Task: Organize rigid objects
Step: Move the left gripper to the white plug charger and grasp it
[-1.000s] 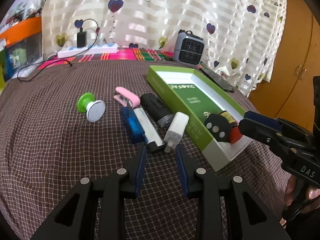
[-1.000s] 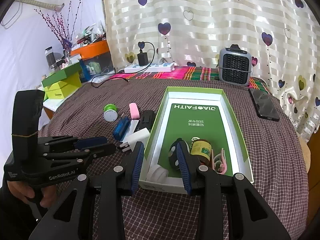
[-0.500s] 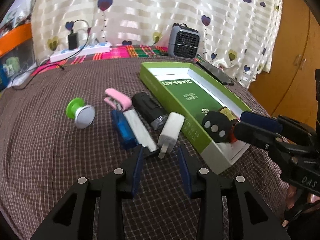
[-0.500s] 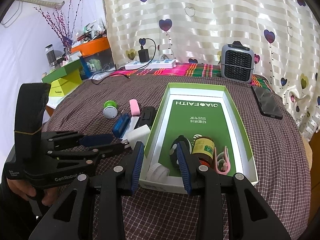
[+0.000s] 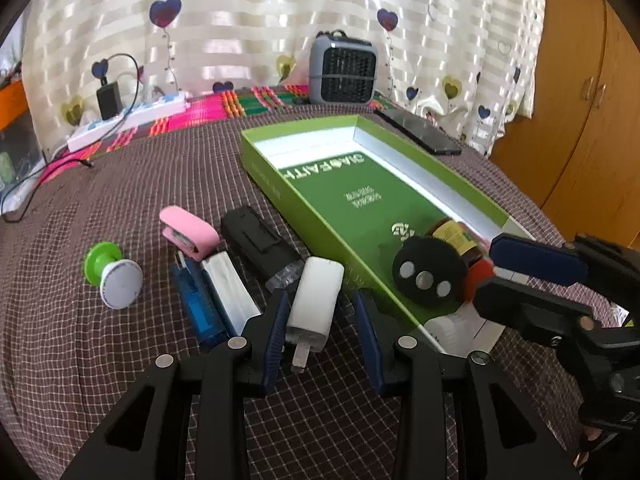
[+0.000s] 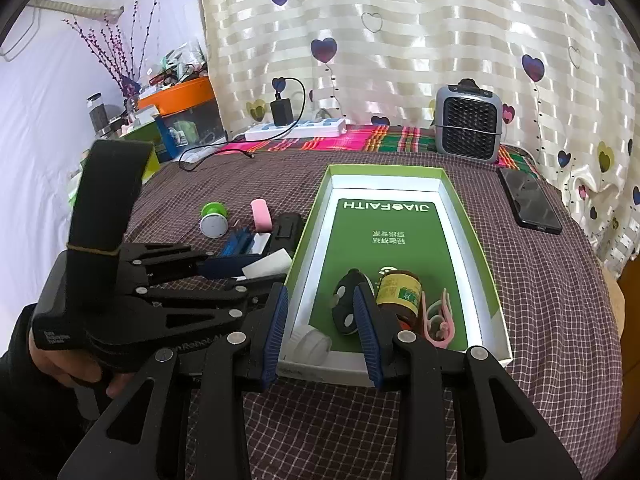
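Observation:
A white charger plug (image 5: 314, 300) lies on the checked cloth between the open jaws of my left gripper (image 5: 320, 320); it also shows in the right wrist view (image 6: 266, 267). Beside it lie a black box (image 5: 260, 246), a white bar (image 5: 230, 292), a blue stick (image 5: 196, 304), a pink stapler (image 5: 188, 232) and a green-and-white spool (image 5: 114, 274). The green box lid (image 6: 486, 276) holds a black round remote (image 6: 346, 304), a brown jar (image 6: 400, 294), a pink clip (image 6: 438, 316) and a white cap (image 6: 312, 344). My right gripper (image 6: 320, 320) is open and empty over the box's near end.
A grey mini fan (image 6: 468, 124), a black phone (image 6: 528, 200) and a white power strip (image 6: 296, 128) with a charger sit toward the back. Curtains hang behind. Boxes and clutter stand at the left (image 6: 172, 120). A wooden cabinet (image 5: 580, 100) is at the right.
My left gripper has moved forward, so its jaws now flank the white charger plug. The right gripper has stayed over the box's near end.

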A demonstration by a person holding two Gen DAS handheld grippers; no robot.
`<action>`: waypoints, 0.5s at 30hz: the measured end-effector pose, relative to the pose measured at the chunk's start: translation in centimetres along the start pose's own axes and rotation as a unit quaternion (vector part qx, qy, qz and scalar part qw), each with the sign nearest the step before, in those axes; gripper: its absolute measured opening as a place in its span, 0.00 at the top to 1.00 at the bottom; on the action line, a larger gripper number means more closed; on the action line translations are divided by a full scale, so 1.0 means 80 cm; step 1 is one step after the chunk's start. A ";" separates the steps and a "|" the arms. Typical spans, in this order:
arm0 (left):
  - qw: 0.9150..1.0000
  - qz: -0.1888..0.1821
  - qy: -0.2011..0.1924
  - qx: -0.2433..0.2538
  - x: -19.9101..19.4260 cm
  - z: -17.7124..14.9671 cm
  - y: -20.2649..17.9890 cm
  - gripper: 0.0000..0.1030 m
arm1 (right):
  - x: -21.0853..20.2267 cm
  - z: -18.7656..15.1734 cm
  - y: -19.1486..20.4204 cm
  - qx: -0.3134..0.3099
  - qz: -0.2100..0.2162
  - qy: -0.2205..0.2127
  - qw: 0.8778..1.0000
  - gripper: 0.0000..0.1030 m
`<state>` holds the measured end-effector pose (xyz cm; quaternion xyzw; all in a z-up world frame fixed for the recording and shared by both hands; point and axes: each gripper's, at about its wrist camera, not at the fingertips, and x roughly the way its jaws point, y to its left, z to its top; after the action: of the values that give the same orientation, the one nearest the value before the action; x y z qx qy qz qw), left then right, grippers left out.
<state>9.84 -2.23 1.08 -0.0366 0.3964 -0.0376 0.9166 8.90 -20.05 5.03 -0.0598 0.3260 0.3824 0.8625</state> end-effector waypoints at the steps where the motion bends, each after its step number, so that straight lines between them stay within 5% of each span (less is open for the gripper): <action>1: 1.000 -0.003 -0.001 -0.002 -0.001 0.000 0.001 0.74 | 0.000 0.000 0.000 0.001 0.000 0.000 1.000 0.65; 4: 1.000 -0.010 -0.008 -0.012 -0.007 -0.003 0.005 0.82 | 0.001 0.001 -0.001 0.003 0.000 -0.001 1.000 0.65; 15: 0.998 -0.013 -0.043 -0.049 -0.050 -0.025 0.032 0.82 | 0.005 0.007 0.015 -0.006 0.007 0.005 1.000 0.65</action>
<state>5.78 0.66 2.34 -0.0879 0.3576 -0.0282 0.9293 8.57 -18.77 5.41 -0.0647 0.3286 0.3904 0.8575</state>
